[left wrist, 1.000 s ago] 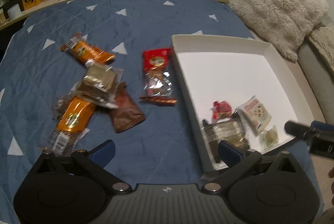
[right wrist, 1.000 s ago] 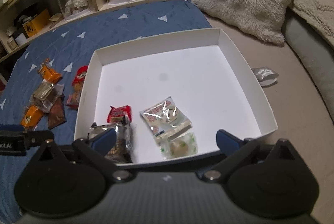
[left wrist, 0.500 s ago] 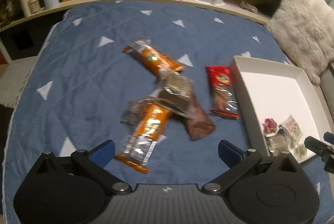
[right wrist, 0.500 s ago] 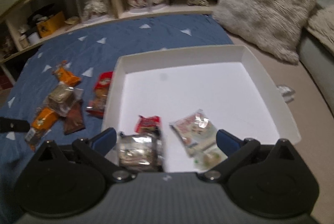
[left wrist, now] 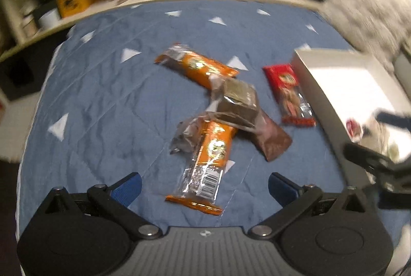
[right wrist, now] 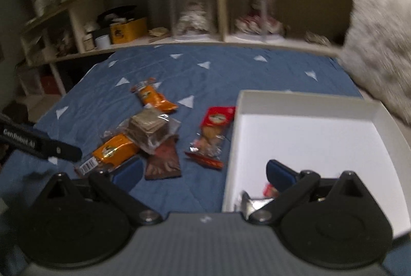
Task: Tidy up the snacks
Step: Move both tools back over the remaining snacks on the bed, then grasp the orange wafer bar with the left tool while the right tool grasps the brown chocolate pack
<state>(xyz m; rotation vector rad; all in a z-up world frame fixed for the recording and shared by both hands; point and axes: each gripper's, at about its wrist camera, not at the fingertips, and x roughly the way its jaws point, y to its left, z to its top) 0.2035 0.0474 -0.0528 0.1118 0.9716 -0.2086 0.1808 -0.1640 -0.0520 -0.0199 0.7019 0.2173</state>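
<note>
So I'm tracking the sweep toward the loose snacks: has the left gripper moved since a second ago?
Yes. The left gripper has swung left, away from the white box, and now faces the nearer orange snack bar, jaws open.

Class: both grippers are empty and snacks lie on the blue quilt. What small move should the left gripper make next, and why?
Probably ease the left gripper forward and down onto the nearest orange snack bar. Its jaws stand open and empty, the bar lies right ahead between them, outside the white box.
</note>
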